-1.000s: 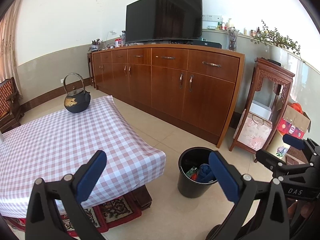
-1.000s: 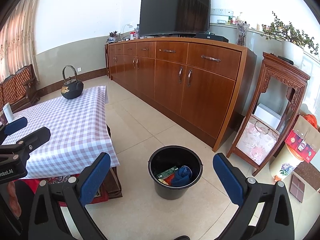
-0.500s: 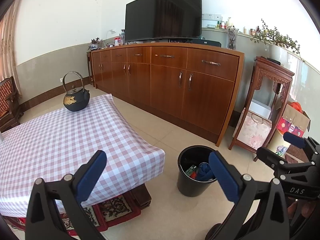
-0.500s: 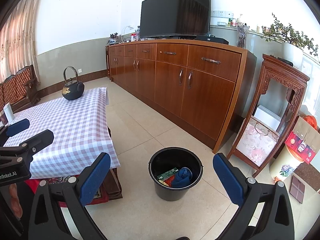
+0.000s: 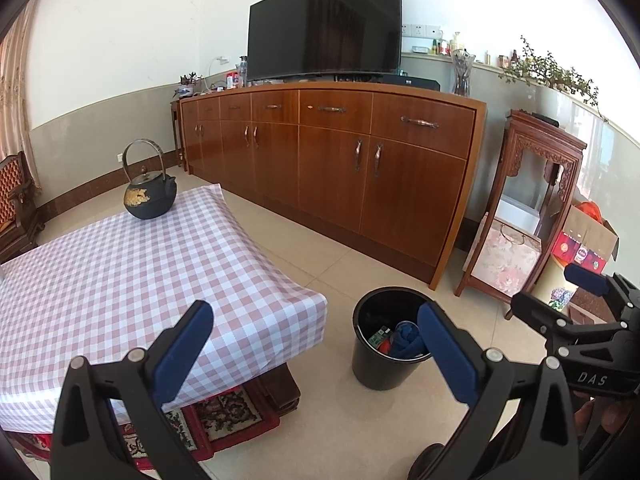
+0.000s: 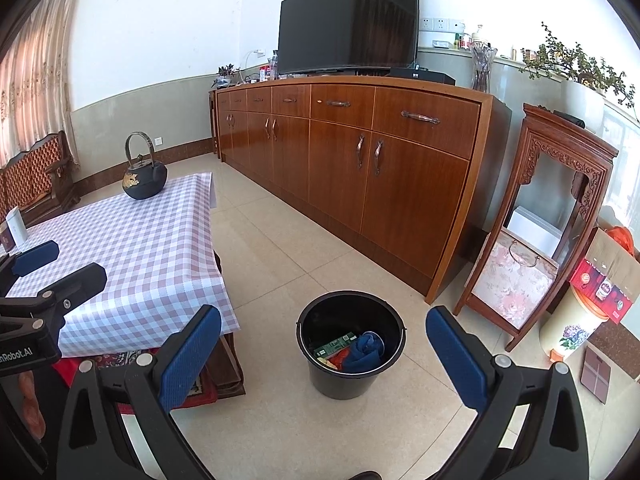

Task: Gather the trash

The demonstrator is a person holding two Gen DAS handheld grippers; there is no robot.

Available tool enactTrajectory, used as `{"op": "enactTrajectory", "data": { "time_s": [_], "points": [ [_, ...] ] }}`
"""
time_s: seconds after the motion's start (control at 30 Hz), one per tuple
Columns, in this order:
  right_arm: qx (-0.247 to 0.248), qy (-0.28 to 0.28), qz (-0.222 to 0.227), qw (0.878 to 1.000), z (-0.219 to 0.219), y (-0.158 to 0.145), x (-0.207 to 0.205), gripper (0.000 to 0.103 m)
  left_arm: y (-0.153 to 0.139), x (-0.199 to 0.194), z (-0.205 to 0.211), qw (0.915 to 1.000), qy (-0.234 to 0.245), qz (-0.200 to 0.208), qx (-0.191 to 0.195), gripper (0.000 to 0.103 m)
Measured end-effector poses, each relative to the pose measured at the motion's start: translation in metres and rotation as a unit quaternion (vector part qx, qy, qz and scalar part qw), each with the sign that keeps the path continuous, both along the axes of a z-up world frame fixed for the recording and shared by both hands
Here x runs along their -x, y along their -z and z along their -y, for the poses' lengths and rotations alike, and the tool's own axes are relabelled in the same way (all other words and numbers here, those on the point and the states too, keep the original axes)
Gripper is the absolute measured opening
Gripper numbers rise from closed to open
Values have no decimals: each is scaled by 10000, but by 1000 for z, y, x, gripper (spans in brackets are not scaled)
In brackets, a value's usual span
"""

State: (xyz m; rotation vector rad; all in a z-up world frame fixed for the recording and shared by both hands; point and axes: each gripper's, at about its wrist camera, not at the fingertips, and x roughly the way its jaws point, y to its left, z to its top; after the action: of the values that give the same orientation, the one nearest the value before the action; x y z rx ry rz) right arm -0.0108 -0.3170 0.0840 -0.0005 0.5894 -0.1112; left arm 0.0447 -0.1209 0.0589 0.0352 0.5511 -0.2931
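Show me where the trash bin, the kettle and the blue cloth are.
trash bin (image 6: 340, 376), right wrist view, front outer wall.
kettle (image 5: 150, 198), left wrist view, round body.
blue cloth (image 6: 366, 354), right wrist view, bundled middle, inside the bin.

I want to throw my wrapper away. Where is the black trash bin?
The black trash bin stands on the tile floor, low in the middle of the right wrist view, between the checkered table and the long wooden cabinet.

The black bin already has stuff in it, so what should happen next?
Probably turn toward the table to look for more trash: both tools, left and right, are open and empty, and the black bin already holds scraps.
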Motion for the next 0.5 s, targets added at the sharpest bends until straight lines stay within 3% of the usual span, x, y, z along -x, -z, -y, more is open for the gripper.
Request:
{"op": "enactTrajectory", "data": {
  "time_s": [0.5],
  "points": [
    [-15, -18, -14, 10000, -3, 1, 1, 103, 7, -1, -1, 9999, 22, -87, -44, 103]
  ]
}}
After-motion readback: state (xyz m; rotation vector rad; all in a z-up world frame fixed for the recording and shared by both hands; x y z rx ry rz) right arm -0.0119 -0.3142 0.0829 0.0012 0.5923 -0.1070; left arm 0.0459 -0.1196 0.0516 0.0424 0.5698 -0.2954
